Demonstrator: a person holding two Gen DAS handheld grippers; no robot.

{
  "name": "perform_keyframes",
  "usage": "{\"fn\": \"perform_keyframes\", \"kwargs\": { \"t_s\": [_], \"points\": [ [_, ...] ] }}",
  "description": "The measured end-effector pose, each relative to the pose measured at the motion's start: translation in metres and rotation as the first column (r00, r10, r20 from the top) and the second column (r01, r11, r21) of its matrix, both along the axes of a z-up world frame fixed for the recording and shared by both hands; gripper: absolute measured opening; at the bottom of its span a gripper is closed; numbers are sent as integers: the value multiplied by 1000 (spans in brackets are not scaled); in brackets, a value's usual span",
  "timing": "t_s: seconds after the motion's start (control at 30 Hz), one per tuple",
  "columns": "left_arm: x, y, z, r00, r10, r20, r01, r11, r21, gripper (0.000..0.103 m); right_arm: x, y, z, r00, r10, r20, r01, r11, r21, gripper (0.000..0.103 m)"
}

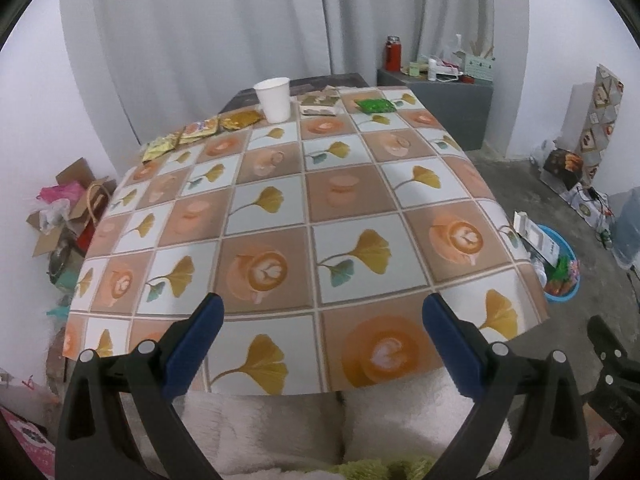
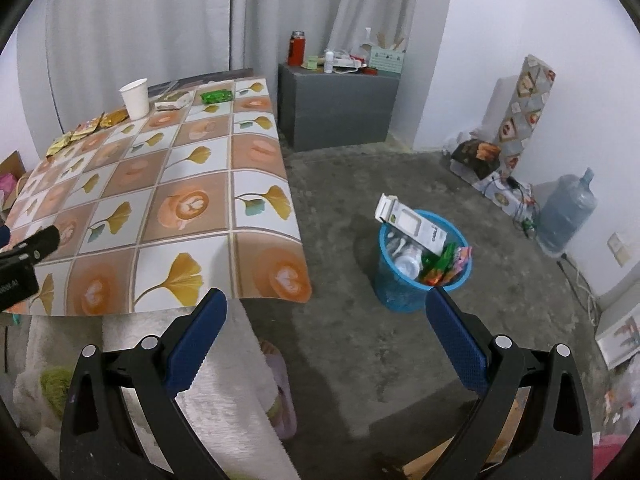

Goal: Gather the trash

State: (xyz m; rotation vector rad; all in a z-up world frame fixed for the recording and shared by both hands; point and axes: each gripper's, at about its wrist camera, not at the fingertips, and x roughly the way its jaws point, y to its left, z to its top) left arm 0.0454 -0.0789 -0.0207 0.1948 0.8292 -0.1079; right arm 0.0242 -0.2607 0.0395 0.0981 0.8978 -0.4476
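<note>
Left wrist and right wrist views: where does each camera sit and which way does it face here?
Left wrist: on the left gripper, at the table's near edge, facing along the tablecloth toward the paper cup and wrappers; both blue fingers show, jaws open, holding nothing.
Right wrist: on the right gripper, beside the table's near corner, facing the floor and the blue bin; jaws open, holding nothing, with the left gripper's tip at the left edge.
Shared: tablecloth, cup, bin, grey cabinet.

Standing on a grey concrete floor [image 2: 344, 184]: a table [image 1: 304, 216] draped in a ginkgo-and-coffee patterned cloth. Lying along its far edge: yellow and gold snack wrappers [image 1: 192, 136], a white paper cup [image 1: 274, 98], a small flat box [image 1: 320, 109], a green packet [image 1: 375, 105]. Sitting on the floor beside: a blue bin [image 2: 404, 284].
</note>
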Motion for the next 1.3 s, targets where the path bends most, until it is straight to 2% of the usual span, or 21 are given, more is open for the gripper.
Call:
{"fn": "perform_keyframes", "kwargs": {
  "t_s": [0.53,1.3],
  "points": [
    [6,-4,-5,999,-5,-32,5,1000,-2,97,-1,-8,-3,1000,-19,-5,19,1000,7,96],
    [5,-4,-5,999,-5,-33,5,1000,-2,97,-1,-8,-5,1000,-21,-7,21,1000,18,96]
  ]
}}
